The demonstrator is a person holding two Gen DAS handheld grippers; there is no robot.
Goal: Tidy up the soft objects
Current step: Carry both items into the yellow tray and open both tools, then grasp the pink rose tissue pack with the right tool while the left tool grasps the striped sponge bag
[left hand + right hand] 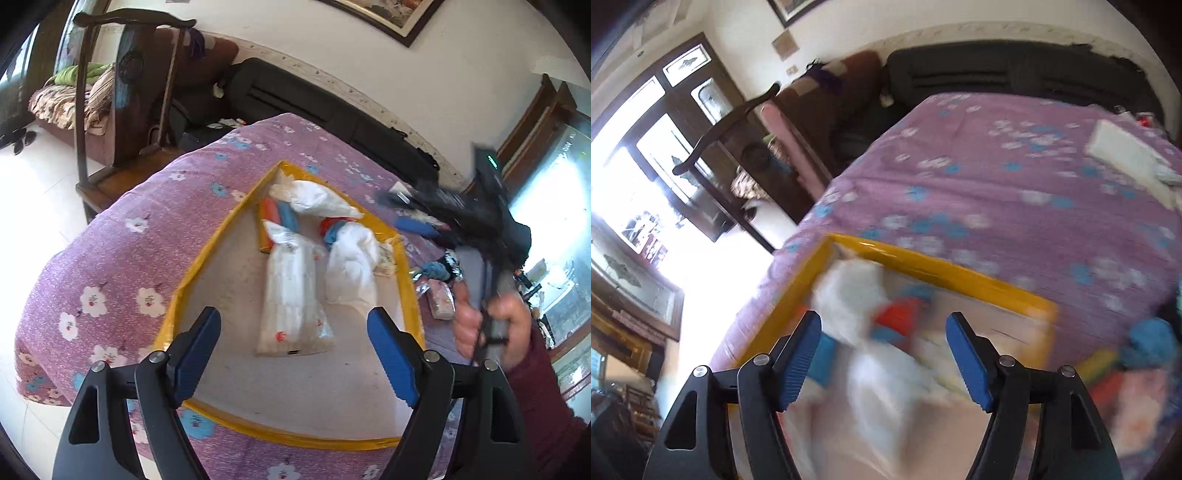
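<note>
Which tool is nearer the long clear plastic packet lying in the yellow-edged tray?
Left. The left tool hangs open just short of the long clear plastic packet; the right tool is open over the white bundles farther along the yellow-edged tray.

Place: a lived-in home, a bedroom or sitting room.
Bed: a purple quilt (pixel 122 254) printed with white and blue flowers covers it.
Seating: a dark carved wooden chair (pixel 125 92) stands beside the bed, with a brown sofa (pixel 207 70) behind it piled with patterned cushions (pixel 62 99).
Walls: white, with a framed picture (pixel 384 14) hung up high.
Floor: pale tiles, with slippers (pixel 18 138) by the sofa.
Woodwork: dark-framed glazed doors (pixel 683 122) let in bright daylight.
</note>
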